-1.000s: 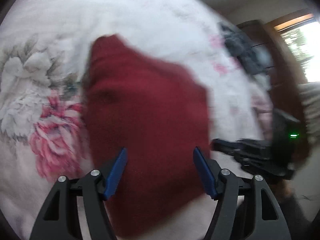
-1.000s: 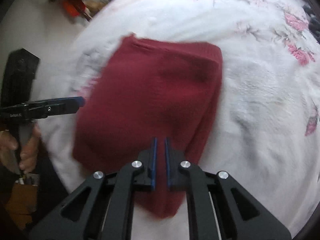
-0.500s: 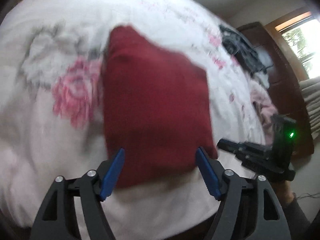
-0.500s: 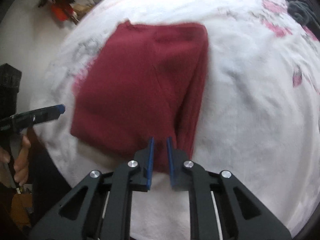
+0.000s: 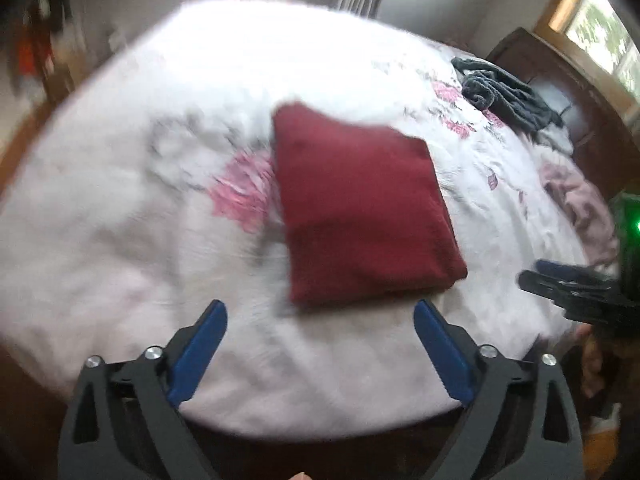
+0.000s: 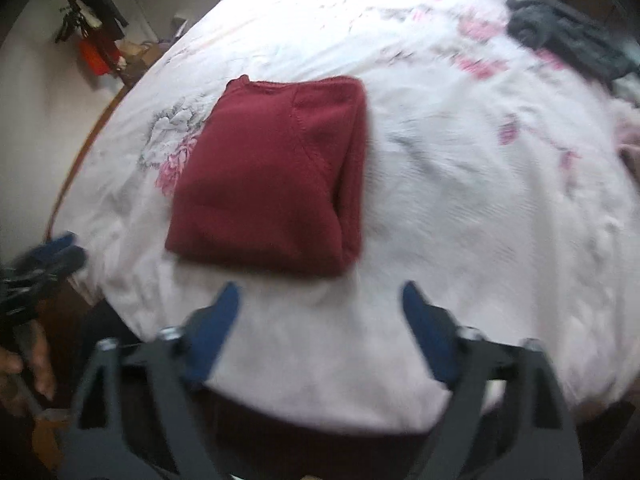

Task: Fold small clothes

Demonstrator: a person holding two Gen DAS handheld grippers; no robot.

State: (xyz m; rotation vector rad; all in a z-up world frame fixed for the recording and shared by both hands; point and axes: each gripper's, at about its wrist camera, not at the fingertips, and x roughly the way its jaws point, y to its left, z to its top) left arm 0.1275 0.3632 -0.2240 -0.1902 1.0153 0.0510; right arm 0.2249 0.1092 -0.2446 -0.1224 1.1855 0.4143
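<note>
Left gripper (image 5: 320,350): jaws wide apart, holding nothing. Right gripper (image 6: 320,328): likewise spread, holding nothing. Red sweater (image 6: 276,172): folded into 1 neat rectangle, lying on the flowered bedspread (image 6: 460,200) just beyond both. Fold apparently complete; next likely fetching the dark clothes (image 5: 508,98) far across.

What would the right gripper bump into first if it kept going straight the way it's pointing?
Probably the bare floral bedspread just ahead of the open right gripper, then the near edge of the folded red sweater, which lies slightly to the left. Depth is hard to judge through the fisheye view.
</note>
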